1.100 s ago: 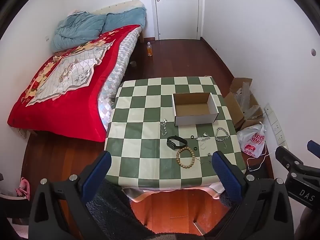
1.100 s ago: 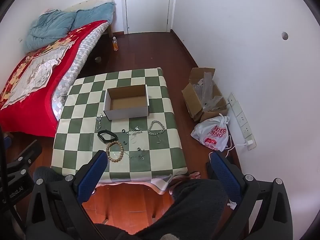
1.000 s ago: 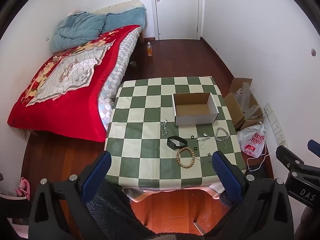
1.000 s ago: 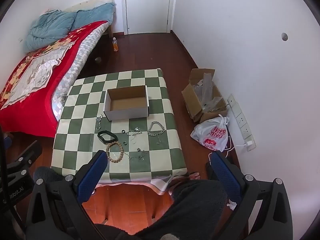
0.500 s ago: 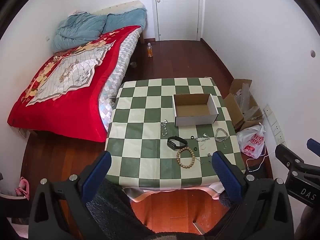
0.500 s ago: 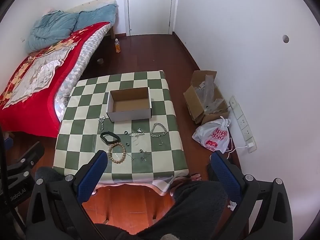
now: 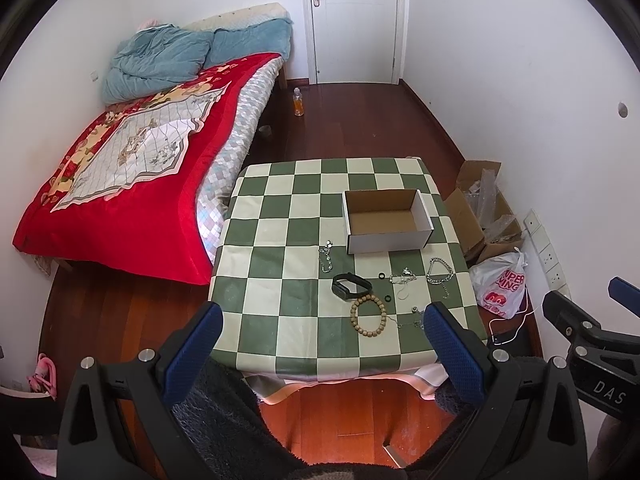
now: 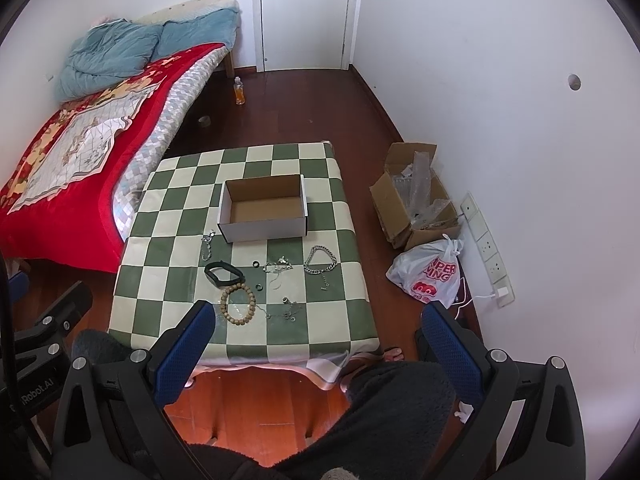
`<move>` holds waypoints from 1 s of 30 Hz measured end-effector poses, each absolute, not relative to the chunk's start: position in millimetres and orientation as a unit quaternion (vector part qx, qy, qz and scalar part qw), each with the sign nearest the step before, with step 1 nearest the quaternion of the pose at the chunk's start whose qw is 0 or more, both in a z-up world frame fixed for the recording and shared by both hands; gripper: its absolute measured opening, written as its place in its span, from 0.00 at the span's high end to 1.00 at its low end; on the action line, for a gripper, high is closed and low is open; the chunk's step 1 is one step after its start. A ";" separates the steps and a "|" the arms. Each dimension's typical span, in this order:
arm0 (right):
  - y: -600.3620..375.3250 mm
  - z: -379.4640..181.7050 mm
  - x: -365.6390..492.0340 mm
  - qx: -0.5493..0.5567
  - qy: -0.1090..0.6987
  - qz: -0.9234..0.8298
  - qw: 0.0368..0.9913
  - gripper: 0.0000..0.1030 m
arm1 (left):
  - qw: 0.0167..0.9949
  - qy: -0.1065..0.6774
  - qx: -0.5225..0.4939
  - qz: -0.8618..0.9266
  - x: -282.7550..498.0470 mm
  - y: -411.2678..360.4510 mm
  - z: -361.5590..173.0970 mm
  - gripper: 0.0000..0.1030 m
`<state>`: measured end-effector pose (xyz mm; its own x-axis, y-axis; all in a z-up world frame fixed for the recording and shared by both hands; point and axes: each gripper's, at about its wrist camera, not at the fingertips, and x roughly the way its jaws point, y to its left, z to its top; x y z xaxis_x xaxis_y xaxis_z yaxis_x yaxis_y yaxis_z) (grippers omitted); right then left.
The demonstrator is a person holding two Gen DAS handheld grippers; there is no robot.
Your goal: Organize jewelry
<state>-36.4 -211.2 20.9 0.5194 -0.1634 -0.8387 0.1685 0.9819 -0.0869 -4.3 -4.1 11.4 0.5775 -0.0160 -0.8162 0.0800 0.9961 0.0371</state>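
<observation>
- The left gripper (image 7: 322, 346) hung high above the near edge of the counter (image 7: 280, 216), a low one under a green-and-cream checked cloth; its blue-padded fingers (image 7: 192, 350) were spread wide, holding and touching nothing.
- The right gripper (image 8: 316, 346) hung at a like height, its blue-padded fingers (image 8: 450, 350) equally wide apart, empty and well clear of every item.
- An open white cardboard box with a brown inside (image 8: 262, 210) stood on the far half of the counter, with nothing in it.
- All the jewelry lay loose on the cloth between the box and the near edge.
- A short silver chain with a charm (image 8: 207, 245) lay just off the box's near left corner.
- A black wristband (image 8: 224, 274) lay nearer, and a round wooden bead bracelet (image 8: 237, 303) just beside it on the near side.
- Two small black rings (image 8: 256, 266) lay apart, right of the wristband and the bracelet.
- A thin tangled silver necklace (image 8: 277, 269) lay in the middle, and a heavier silver link chain (image 8: 320, 262) to its right.
- Small silver pieces on a fine chain (image 8: 289, 309) lay closest to the near edge; their kind was too small to tell.
- The person's dark fleece-clad legs (image 8: 380, 408) showed below the grippers.
</observation>
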 end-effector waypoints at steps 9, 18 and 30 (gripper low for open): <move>-209.5 22.6 -35.9 0.001 0.480 -0.094 0.872 0.00 | 0.887 0.459 0.032 -0.029 -4.8 -5.5 14.3 0.00; -209.2 23.3 -36.6 -0.001 0.482 -0.093 0.871 0.00 | 0.888 0.458 0.032 -0.029 -5.3 -6.0 13.9 0.00; -210.4 24.2 -37.2 -0.002 0.481 -0.094 0.872 0.00 | 0.888 0.458 0.028 -0.036 -8.8 -8.7 16.3 0.00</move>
<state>-37.2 -210.4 24.2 0.5202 -0.1649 -0.8380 0.1616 0.9825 -0.0930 -8.8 -8.7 16.3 0.5787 -0.0382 -0.8147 0.0886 0.9959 0.0162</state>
